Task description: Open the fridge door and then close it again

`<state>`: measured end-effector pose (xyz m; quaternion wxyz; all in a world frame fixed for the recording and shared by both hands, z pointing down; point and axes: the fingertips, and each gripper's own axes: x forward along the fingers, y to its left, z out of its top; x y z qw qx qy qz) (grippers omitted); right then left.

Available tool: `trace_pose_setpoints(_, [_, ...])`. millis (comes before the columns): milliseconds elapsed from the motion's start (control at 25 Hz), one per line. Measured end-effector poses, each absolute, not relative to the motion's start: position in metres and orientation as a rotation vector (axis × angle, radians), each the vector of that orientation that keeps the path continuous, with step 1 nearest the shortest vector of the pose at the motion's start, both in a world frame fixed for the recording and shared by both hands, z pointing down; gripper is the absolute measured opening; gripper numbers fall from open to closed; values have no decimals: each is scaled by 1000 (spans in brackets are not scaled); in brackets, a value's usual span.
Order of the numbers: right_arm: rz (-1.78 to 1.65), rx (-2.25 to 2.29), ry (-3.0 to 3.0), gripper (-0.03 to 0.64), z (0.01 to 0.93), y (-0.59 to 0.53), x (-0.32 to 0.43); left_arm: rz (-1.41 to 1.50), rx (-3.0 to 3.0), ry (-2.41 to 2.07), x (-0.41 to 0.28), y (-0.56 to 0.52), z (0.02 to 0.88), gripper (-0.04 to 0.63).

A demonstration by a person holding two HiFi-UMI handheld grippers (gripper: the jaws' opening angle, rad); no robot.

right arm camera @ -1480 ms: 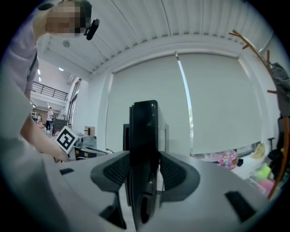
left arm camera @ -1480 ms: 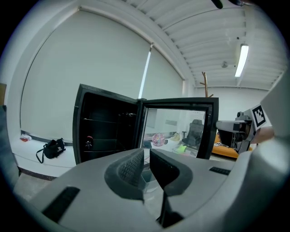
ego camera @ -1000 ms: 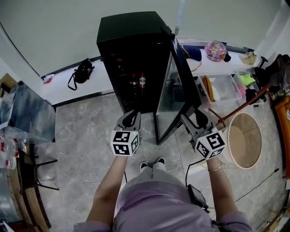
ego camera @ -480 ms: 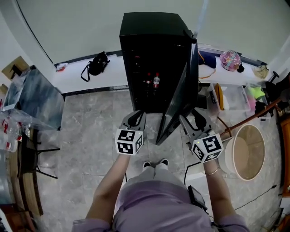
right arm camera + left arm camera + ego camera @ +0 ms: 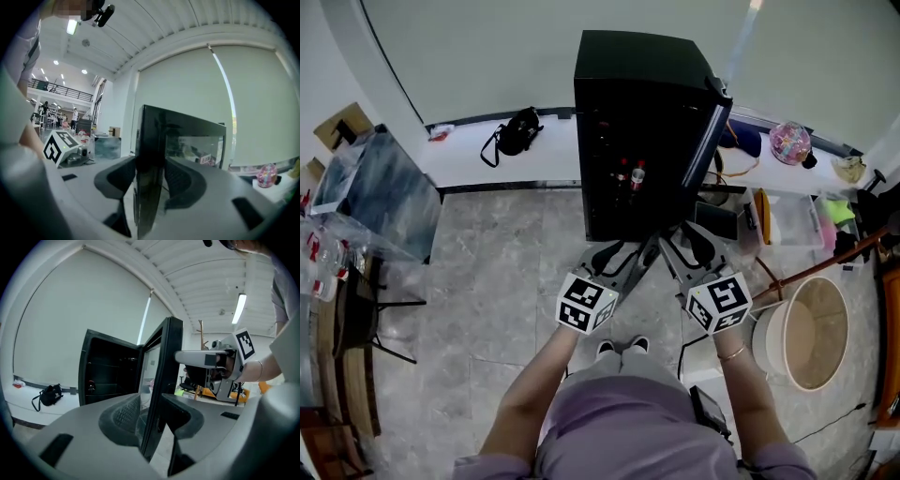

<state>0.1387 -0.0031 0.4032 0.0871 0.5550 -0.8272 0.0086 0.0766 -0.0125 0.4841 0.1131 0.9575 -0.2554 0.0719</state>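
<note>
The black fridge (image 5: 637,103) stands against the far wall, with bottles (image 5: 630,175) on a shelf inside. Its glass door (image 5: 701,145) is part open, its free edge toward me. My right gripper (image 5: 673,246) is closing on that edge. In the right gripper view the door (image 5: 150,154) runs between the jaws of the right gripper (image 5: 149,180), and both pads lie against it. My left gripper (image 5: 630,255) is opening low on the same edge. In the left gripper view the door (image 5: 161,380) stands between the left gripper's (image 5: 152,416) pads, which do not clamp it.
A black bag (image 5: 517,133) lies on the white ledge left of the fridge. A pink ball (image 5: 790,142) and clear bins (image 5: 787,217) sit to the right. A round wooden tub (image 5: 811,333) is on the floor at right, and a plastic-covered table (image 5: 375,197) at left.
The door has swung from wide open toward the fridge, with the right gripper on its edge. The left gripper has moved right onto the door edge and its jaws have spread.
</note>
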Motion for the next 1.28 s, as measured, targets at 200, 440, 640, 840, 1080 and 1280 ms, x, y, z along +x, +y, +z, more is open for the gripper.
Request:
trace_pose_setpoints(200, [29, 1607, -2498, 202, 404, -23, 122, 237, 2829, -706, 83, -17, 488, 121])
trace_pose_setpoints(440, [27, 1560, -2535, 202, 405, -45, 105, 248, 2816, -713, 80, -29, 493, 121])
trace_pose_setpoints(640, [29, 1520, -2554, 199, 406, -61, 94, 275, 2795, -757, 77, -46, 500, 121])
trace_pose_setpoints(840, [35, 1501, -2567, 192, 407, -72, 88, 303, 2770, -807, 74, -63, 506, 121])
trace_pose_setpoints(1080, [91, 1571, -2550, 176, 411, -71, 108, 319, 2697, -927, 67, -88, 510, 56])
trace_pose_setpoints(1280, [150, 1641, -2517, 167, 421, -69, 132, 294, 2651, -977, 59, -106, 512, 52])
